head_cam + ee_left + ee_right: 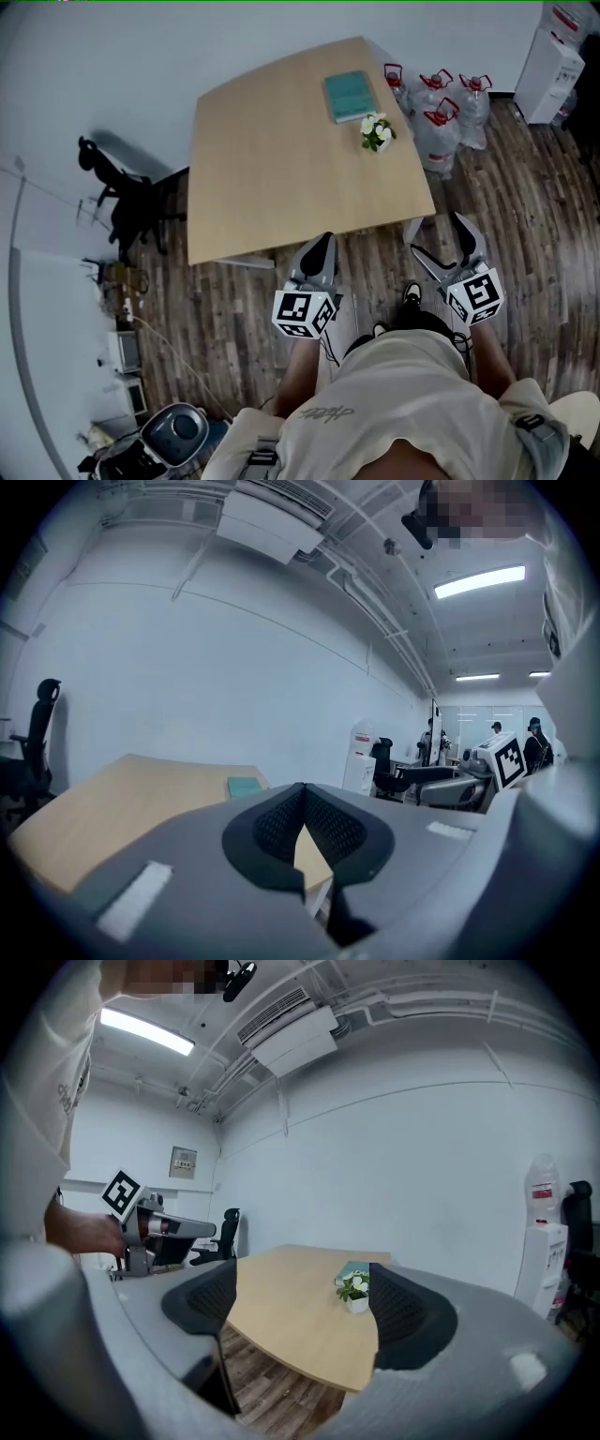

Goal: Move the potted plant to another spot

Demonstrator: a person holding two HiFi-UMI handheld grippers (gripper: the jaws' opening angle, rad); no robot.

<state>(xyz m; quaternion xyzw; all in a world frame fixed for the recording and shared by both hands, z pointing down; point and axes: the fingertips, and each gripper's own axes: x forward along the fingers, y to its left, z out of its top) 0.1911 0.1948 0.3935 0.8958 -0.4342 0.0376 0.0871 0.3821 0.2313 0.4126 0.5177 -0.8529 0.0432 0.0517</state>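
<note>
1. The potted plant (377, 132) is standing upright on the far right part of the worktop (272, 169), close to its right edge. It has white flowers and a small white pot.
2. A teal book (349, 95) is lying flat just behind the plant, near it but apart from it. The worktop between the plant and the near edge is lying bare.
3. Several clear water bottles (441, 117) with red handles are standing on the wooden floor (525, 216) beside the worktop's right edge, near the plant. A white water dispenser (548, 61) is standing further right by the wall.
4. A black office chair (122, 202) is standing at the worktop's left side, well apart from the plant.
5. The left gripper (323, 246) is hovering over the floor just short of the worktop's near edge. Its jaws are meeting at the tips and holding nothing.
6. The right gripper (439, 239) is hovering near the worktop's near right corner with its jaws spread wide and nothing between them. In the right gripper view, the plant is showing far off past the gap.
7. Both grippers are well apart from the plant.
</note>
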